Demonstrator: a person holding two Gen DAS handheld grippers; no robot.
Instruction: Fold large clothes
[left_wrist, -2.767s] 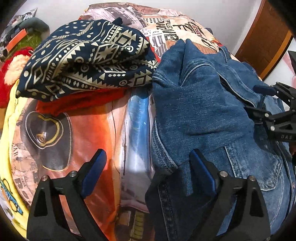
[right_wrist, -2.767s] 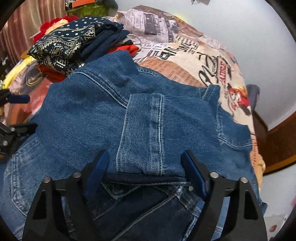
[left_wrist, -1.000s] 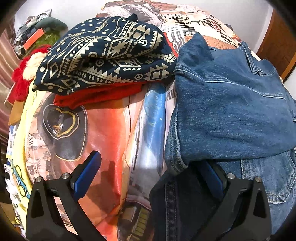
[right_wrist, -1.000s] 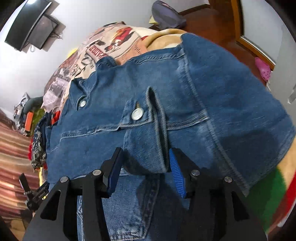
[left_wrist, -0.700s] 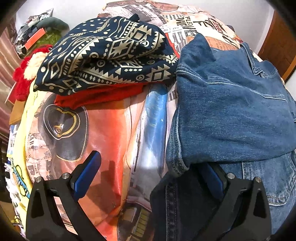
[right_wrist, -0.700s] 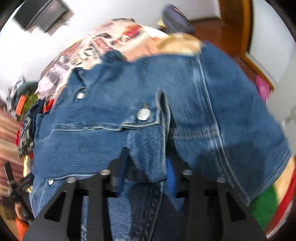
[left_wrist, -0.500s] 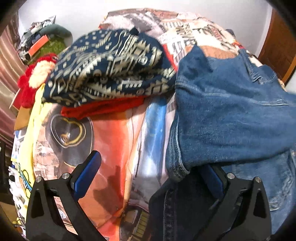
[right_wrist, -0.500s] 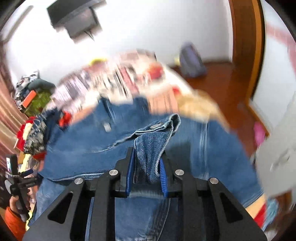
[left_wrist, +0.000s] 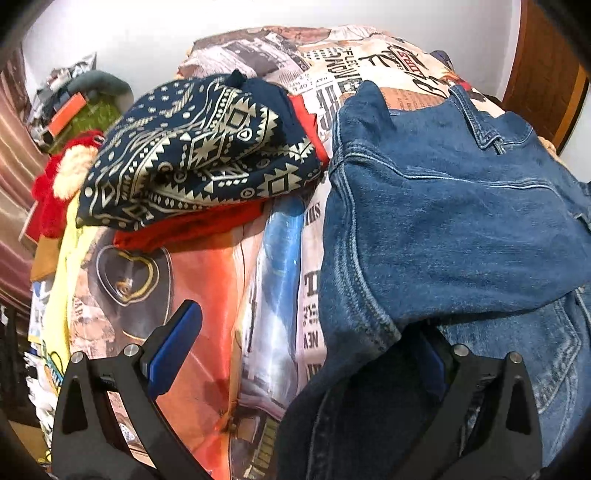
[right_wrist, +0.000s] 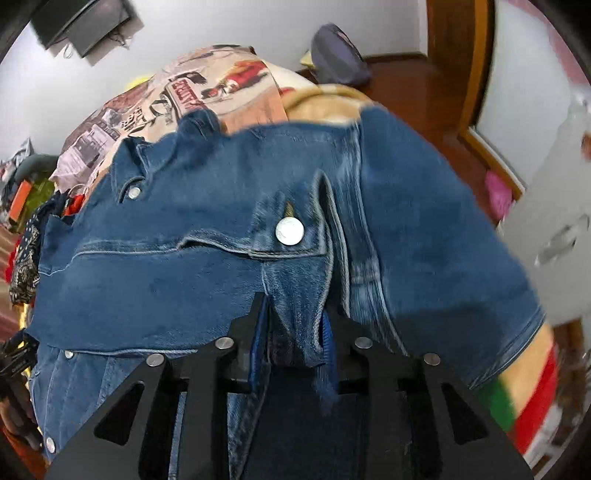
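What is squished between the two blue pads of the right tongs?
A bunched fold of the denim jacket, pinched between the right tongs, in the right wrist view.

Both wrist views steeply downward, close, over denim jacket (left_wrist: 461, 221)

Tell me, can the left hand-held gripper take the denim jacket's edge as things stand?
Probably yes: the left hand-held gripper stands open, the denim jacket edge already drapes over one finger, and nothing blocks it.

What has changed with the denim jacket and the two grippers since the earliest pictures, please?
The right gripper, open over the denim jacket before, has been closing and now pinches a bunched fold beside the metal button. The left gripper stayed open at the jacket's edge; the patterned navy garment stayed put.
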